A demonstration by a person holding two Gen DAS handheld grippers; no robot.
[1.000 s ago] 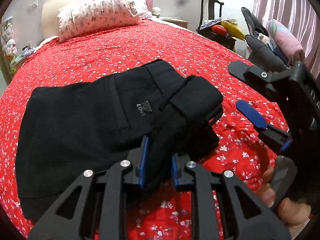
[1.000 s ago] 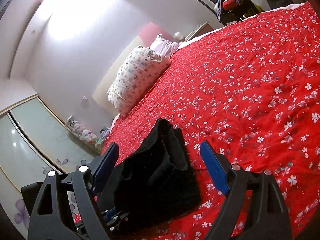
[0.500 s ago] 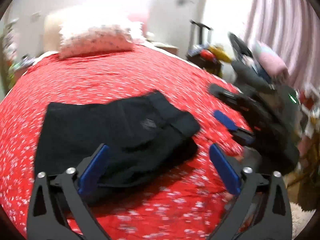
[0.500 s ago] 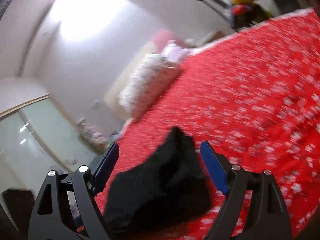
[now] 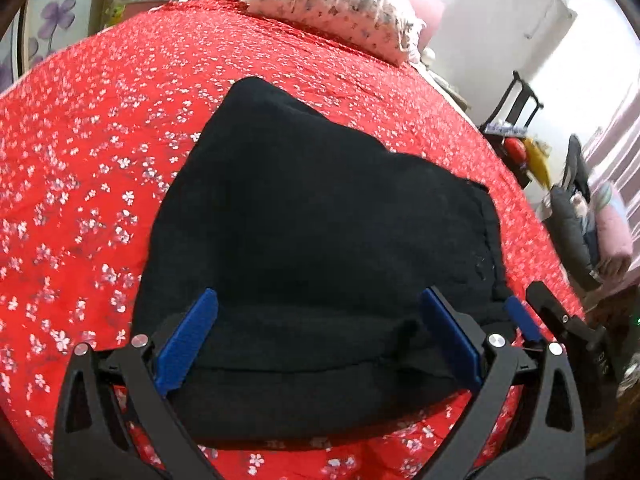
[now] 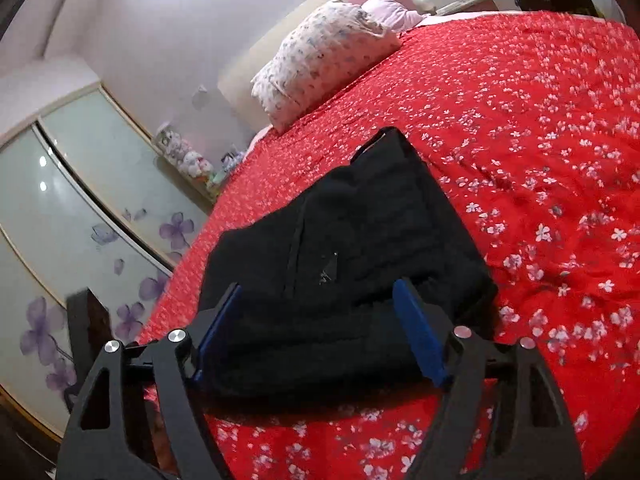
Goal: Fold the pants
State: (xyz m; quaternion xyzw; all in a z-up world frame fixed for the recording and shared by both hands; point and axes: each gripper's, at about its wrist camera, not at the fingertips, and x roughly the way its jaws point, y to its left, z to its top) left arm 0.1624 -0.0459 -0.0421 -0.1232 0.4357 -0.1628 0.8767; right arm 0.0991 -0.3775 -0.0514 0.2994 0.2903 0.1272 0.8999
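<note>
Left wrist view: left gripper (image 5: 318, 312) spread wide, blue pads (image 5: 186, 342) clear of the cloth, nothing held; its jaws have just been opening; black pants (image 5: 320, 216) lie folded in a compact bundle on the red flowered bedspread (image 5: 80, 168), near the bed's near edge; right gripper (image 5: 532, 312) pokes in at right beside the bundle; flowered pillow (image 5: 332, 4) at the far end.

Right wrist view: right gripper (image 6: 320, 300) fairly wide, jaws have just been closing a little, nothing pinched; pants (image 6: 352, 264) lie under and ahead of it; left gripper (image 6: 86, 328) at left edge; wardrobe doors (image 6: 72, 184) at left.
</note>
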